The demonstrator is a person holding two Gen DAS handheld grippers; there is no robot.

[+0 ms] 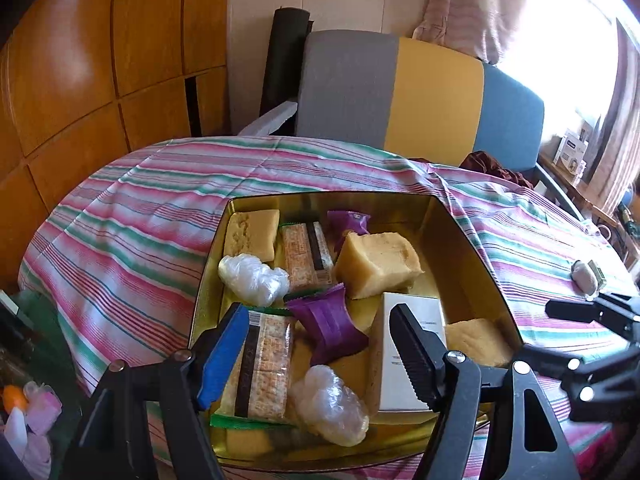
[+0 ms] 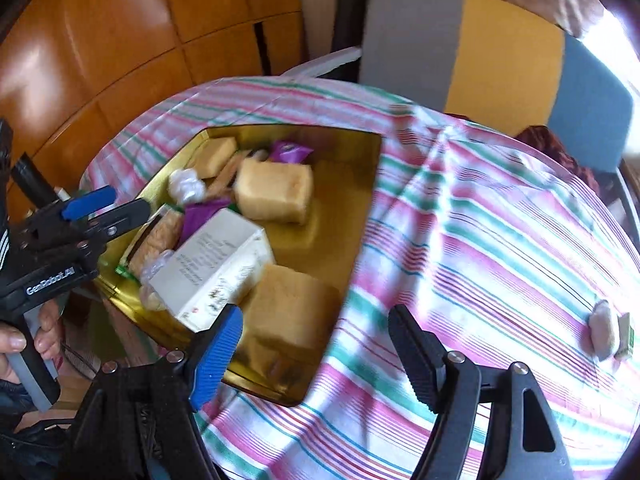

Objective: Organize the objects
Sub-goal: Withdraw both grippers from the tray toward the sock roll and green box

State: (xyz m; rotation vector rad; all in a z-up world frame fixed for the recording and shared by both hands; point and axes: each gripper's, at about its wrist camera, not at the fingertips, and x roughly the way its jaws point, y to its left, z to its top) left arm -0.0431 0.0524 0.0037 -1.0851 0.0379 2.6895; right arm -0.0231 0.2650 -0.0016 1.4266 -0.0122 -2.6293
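Four cakes, two purple packets, two cracker packs

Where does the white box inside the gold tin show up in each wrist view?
Left wrist: the white box sits low and right of centre, partly behind the left gripper's black finger.
Right wrist: the box lies left of centre, tilted, above the right gripper's blue finger.
Shared landmark: the gold tin on the striped cloth.
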